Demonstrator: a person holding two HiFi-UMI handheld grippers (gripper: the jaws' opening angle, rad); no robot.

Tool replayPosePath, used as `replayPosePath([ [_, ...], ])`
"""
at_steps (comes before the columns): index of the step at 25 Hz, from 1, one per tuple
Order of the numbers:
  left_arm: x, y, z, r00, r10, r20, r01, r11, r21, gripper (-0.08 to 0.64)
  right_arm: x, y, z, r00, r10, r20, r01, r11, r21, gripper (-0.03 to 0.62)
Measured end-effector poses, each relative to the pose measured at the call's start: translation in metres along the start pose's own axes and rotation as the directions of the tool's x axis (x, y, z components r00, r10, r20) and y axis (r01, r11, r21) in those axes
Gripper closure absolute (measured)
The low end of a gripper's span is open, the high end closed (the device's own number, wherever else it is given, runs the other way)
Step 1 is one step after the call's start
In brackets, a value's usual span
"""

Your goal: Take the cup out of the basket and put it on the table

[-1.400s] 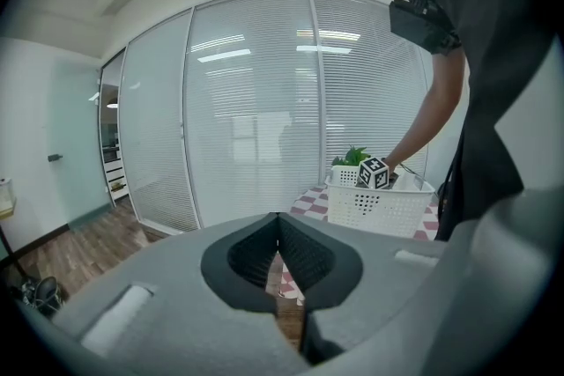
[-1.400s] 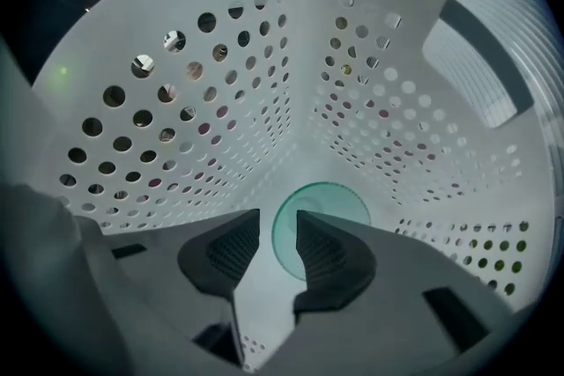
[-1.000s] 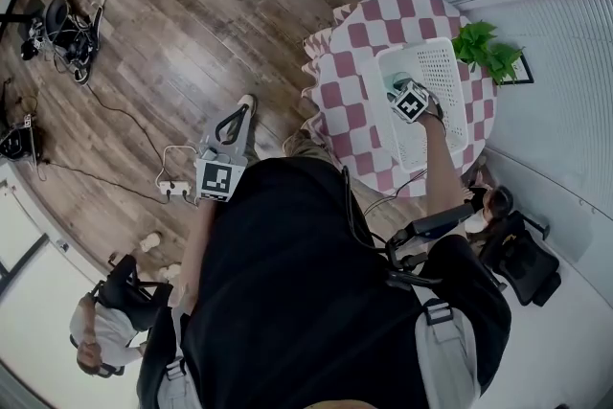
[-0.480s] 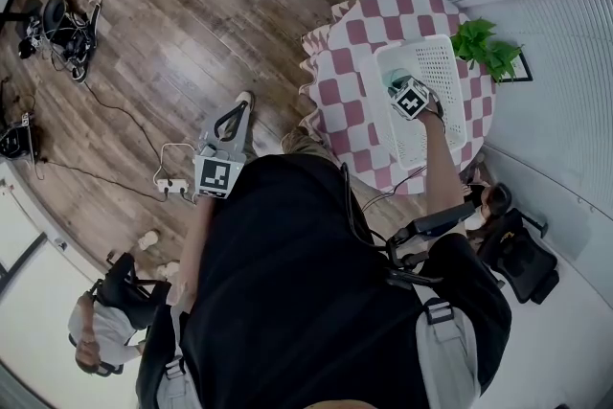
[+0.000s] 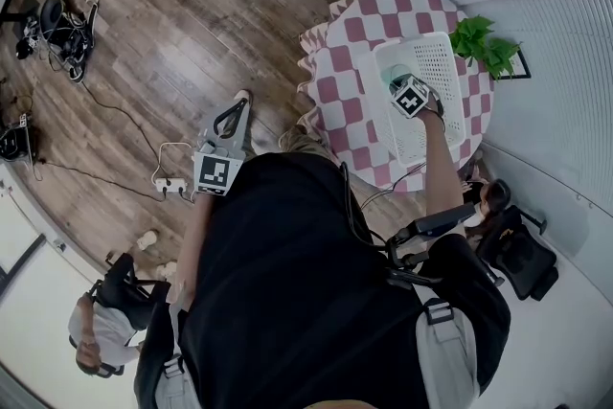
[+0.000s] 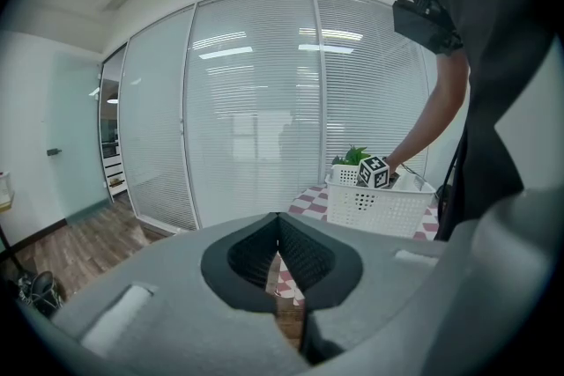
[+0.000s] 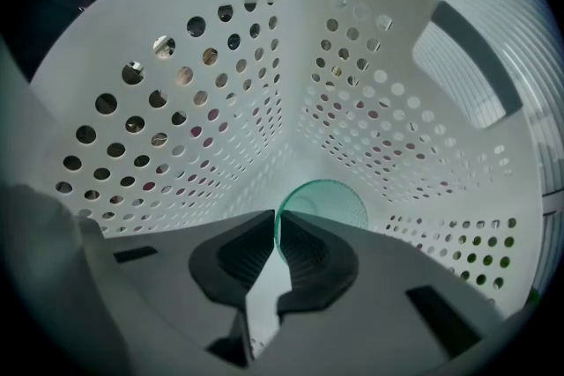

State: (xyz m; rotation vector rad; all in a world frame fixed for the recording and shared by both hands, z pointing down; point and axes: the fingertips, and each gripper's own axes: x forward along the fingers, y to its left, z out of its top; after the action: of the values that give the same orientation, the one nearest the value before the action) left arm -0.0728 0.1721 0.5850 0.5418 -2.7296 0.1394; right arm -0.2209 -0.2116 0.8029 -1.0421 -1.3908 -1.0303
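Right gripper (image 7: 277, 233) pinched on the cup (image 7: 330, 198) rim, deep in the basket (image 7: 220, 101)

Pointing straight down, its jaws had just been closing and squeezed the green cup's left rim. The cup stood upright right below it, mouth up, so I'd guess straight up was the way out. Left gripper (image 6: 278, 229), closed on nothing, hung well apart at left of the checkered table (image 5: 350, 62).

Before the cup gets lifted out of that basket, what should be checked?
1. Right hand-held gripper on the green cup rim: ok, jaws have just been closing, rim between them.
2. Grip firm enough to lift: cannot tell.
3. Nothing else seen around the cup in the white basket: ok.
4. Bare checkered table beside the basket: ok.
5. Left hand-held gripper away from the table, shut, empty: ok.
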Motion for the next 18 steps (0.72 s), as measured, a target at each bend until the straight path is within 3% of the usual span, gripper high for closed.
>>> replayPosePath([
  [18, 0.005, 0.001, 0.008, 0.999, -0.025, 0.029, 0.024, 0.999, 0.031, 0.555, -0.015, -0.003, 0.002, 0.999, -0.008, 0.036, 0.007, 1.0, 0.019, 0.563],
])
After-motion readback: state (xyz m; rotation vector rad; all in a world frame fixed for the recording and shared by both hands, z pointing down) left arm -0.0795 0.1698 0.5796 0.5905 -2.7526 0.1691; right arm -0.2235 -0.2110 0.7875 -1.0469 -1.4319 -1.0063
